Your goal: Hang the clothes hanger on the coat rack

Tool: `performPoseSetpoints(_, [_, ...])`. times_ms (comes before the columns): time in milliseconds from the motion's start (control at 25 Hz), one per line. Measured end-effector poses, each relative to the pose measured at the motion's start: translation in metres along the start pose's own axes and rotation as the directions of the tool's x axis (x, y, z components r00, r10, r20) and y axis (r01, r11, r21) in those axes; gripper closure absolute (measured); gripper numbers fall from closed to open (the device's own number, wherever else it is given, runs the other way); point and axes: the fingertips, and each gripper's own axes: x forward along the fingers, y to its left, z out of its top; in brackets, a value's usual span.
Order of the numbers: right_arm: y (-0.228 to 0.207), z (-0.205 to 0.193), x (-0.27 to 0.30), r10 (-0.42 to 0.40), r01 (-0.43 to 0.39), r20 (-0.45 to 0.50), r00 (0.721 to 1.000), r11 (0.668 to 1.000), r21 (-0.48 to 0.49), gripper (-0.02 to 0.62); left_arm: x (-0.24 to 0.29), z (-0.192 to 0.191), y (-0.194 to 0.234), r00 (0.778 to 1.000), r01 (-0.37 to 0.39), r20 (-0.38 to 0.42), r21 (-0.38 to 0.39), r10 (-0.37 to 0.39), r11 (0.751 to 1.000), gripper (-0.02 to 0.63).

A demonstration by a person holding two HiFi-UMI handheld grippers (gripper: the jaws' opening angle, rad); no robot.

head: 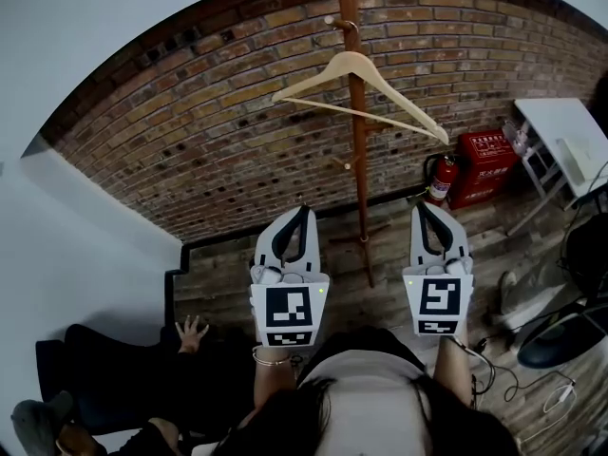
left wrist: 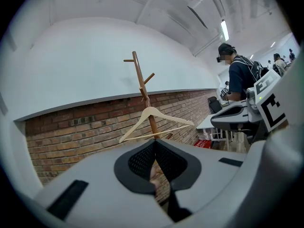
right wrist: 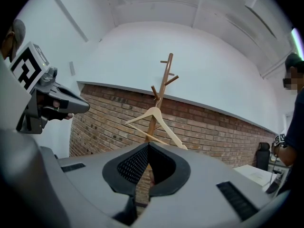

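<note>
A pale wooden clothes hanger (head: 361, 88) hangs by its hook from a peg of the brown wooden coat rack (head: 358, 160), tilted down to the right. It shows too in the left gripper view, where the hanger (left wrist: 156, 122) hangs on the rack (left wrist: 139, 75), and in the right gripper view, where the hanger (right wrist: 154, 118) hangs on the rack (right wrist: 165, 77). My left gripper (head: 304, 209) (left wrist: 155, 144) is shut and holds nothing. My right gripper (head: 419, 207) (right wrist: 148, 146) is shut and holds nothing as well. Both point level at the rack, well short of it, one on each side of its pole.
A brick wall (head: 218, 131) stands behind the rack. A fire extinguisher (head: 438, 179) and a red box (head: 486, 167) sit at its foot on the right, with a white table (head: 565, 141) beyond. A seated person's hand (head: 193, 331) lies at lower left. Another person (left wrist: 240, 75) stands to the right.
</note>
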Motion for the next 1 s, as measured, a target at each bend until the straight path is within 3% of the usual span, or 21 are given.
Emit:
performPoseSetpoints(560, [0.025,0.016,-0.011,-0.034,0.034,0.0,0.999,0.997,0.067,0.558,-0.016,-0.001,0.016,0.998,0.059,0.029,-0.045,-0.057,0.997,0.594])
performPoseSetpoints(1000, [0.043,0.026,-0.006,-0.018,0.015,0.021,1.0,0.991,0.13,0.558,-0.012,-0.009,0.029,0.992,0.121,0.055,-0.189,-0.113,0.974,0.594])
